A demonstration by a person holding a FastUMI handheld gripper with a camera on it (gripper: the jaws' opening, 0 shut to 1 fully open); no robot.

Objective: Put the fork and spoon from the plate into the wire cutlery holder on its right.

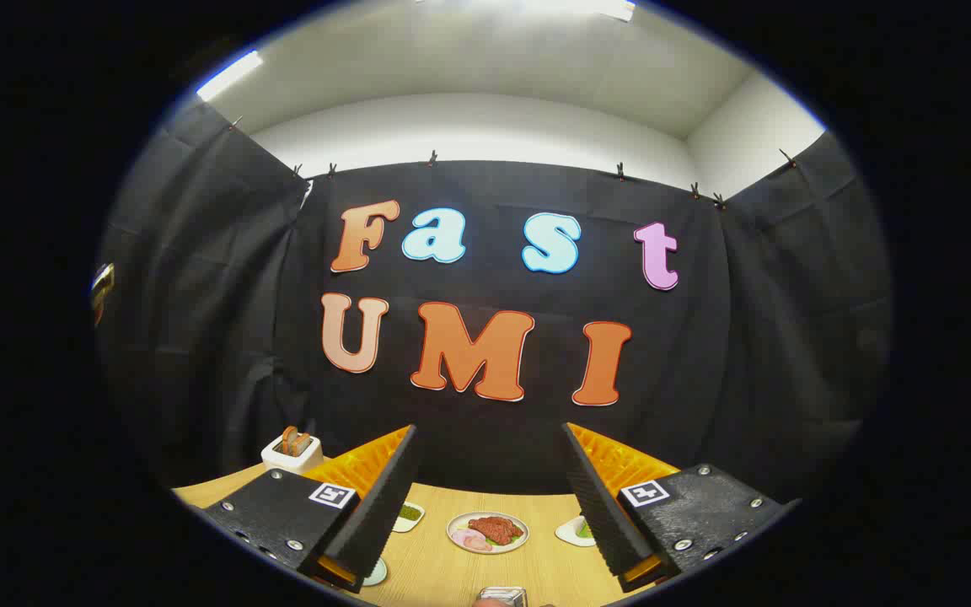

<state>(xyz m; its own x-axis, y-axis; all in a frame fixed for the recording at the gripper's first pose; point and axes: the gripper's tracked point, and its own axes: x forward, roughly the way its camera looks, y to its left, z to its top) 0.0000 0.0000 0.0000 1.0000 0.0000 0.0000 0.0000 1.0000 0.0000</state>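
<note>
Here the gripper (490, 506) hangs with its fingers spread wide and nothing between them, above the wooden table (443, 573), where a plate (488, 533) of food lies ahead between the fingers, a white toaster (292, 453) far left of that plate.

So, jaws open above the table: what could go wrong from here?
The gripper is high, jaws open and empty, aimed at the wall. The fork and spoon are too small to tell from here, so a blind descent could hit the plate of food. The small dishes beside it could get knocked.
</note>
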